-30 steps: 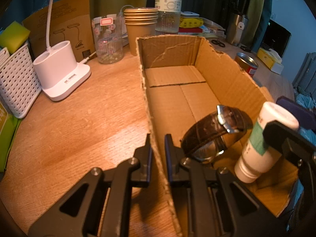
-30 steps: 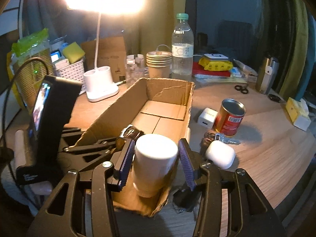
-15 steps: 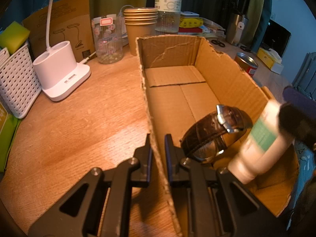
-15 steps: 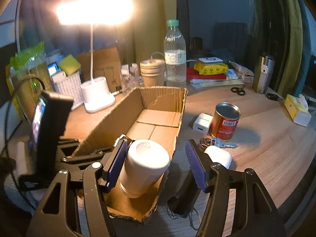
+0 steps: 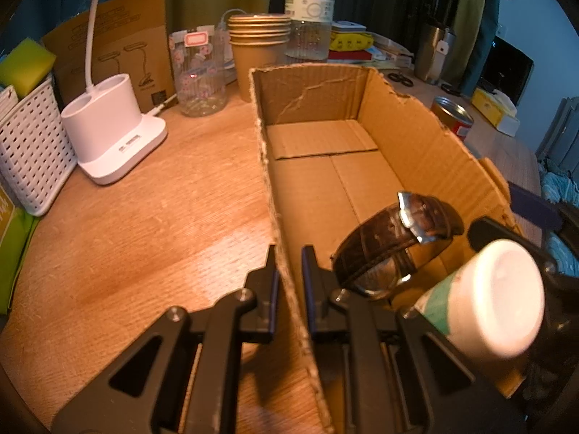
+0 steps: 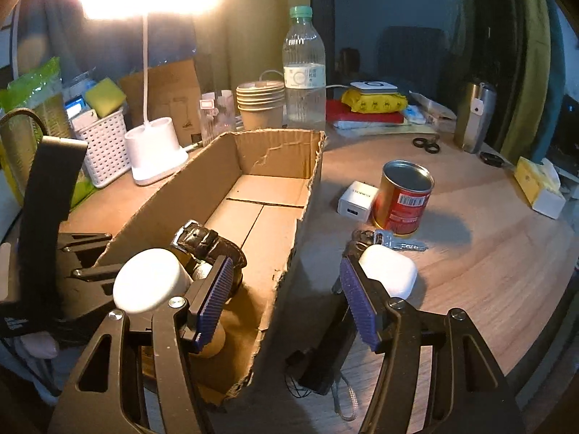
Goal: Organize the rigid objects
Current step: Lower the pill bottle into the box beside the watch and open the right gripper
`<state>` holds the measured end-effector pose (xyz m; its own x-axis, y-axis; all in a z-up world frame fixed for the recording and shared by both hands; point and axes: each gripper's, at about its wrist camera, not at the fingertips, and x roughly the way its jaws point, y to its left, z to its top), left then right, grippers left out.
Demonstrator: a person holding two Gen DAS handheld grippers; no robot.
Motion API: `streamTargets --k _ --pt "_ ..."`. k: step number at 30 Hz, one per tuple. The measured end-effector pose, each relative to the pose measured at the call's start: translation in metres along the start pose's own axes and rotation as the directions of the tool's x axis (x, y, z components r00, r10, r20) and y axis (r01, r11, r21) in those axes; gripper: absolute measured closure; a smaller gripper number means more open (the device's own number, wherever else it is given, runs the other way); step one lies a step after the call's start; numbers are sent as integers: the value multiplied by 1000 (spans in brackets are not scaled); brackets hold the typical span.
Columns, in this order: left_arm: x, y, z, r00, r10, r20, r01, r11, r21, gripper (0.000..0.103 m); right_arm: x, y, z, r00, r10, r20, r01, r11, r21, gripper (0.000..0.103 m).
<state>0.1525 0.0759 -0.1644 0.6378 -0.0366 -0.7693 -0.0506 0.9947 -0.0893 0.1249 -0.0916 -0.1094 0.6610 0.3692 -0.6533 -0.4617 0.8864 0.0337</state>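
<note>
The white bottle with a green label band leans inside the near end of the open cardboard box, its white cap up, just beside the brown leather wristwatch, which lies in the same near end. In the right wrist view the bottle sits left of the right gripper, outside its ribbed blue fingers; these stand apart with only the box's right wall between them and press on nothing, having just been opening. The left gripper has its fingers closed on the box's left wall, one inside and one outside.

The right wrist view alone shows what lies on the wooden bench right of the box: a white earbud case just behind the right finger, keys, a red tin can and a white charger. The left wrist view shows only the can's top over the box wall, but gives the bench to the left more clearly: the white lamp base, a white perforated basket, a glass jar and stacked paper cups.
</note>
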Motion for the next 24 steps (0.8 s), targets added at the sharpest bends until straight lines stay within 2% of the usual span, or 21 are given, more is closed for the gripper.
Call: streamTargets --k 3,7,10,14,18,24 --pt "0 0 0 1000 -1 0 1 1000 0 90 -19 -7 4 999 0 47 -1 1000 18 38" --pt "0 0 0 1000 0 0 0 1000 1 90 -50 -6 9 991 69 114 -70 997 6 38" --pt "0 0 0 1000 0 0 0 1000 0 90 -60 12 8 989 117 93 -109 991 -82 38" --pt "0 0 0 1000 -1 0 1 1000 0 90 -51 40 -3 991 126 31 -118 974 -196 38" --pt "0 1 0 1000 0 0 0 1000 -1 90 -41 40 -4 995 98 27 -90 976 -196 38" --pt "1 1 0 1000 0 1 0 1000 1 90 -17 7 7 1000 2 11 -1 996 -91 37"
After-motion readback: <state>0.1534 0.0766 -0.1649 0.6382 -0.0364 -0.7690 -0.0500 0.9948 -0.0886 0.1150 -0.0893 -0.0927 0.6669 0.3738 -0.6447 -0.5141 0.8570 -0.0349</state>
